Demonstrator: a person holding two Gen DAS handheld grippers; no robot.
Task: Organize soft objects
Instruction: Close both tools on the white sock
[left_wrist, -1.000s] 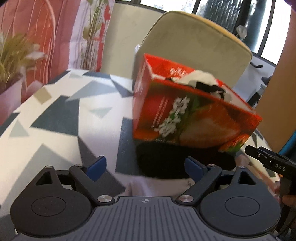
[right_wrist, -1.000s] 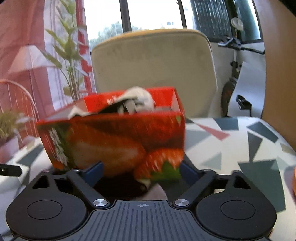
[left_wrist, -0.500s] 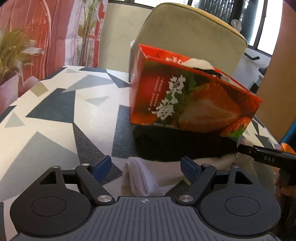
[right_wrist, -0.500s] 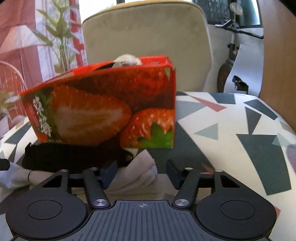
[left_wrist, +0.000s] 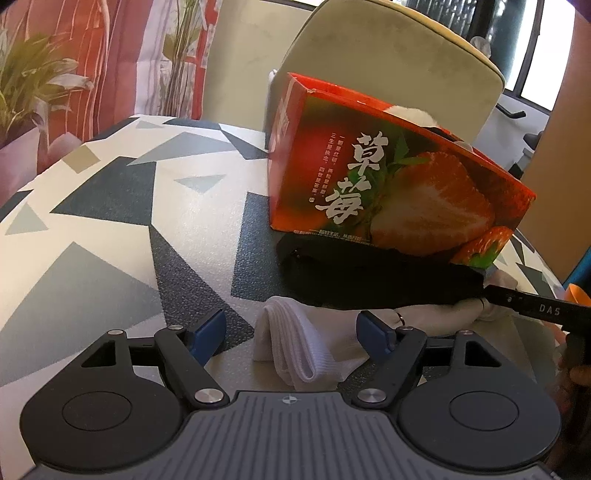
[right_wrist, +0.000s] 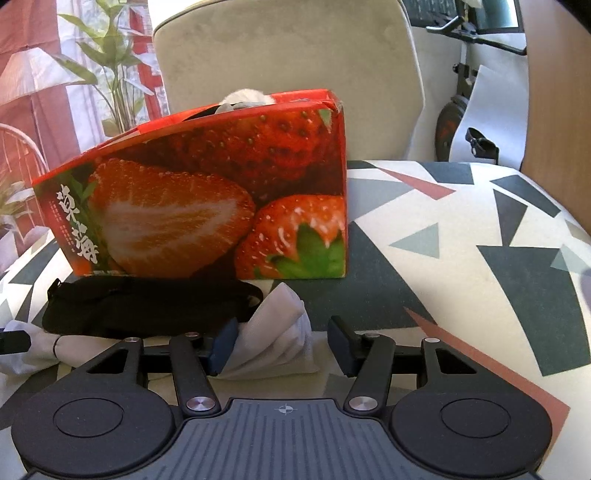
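White sock (left_wrist: 299, 350) between open left claw (left_wrist: 295, 332) fingers.

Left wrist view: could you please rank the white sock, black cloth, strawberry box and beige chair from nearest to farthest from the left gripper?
1. White sock, between the open fingers of the left gripper.
2. Black cloth, just beyond, right.
3. Strawberry box, behind the cloth.
4. Beige chair, past the table.

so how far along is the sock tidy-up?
Done: some soft items already poke out of the red strawberry-print box. In hand: nothing; left tongs and right tongs are open, each around part of the white sock. Left: that sock and the black fabric piece on the table.
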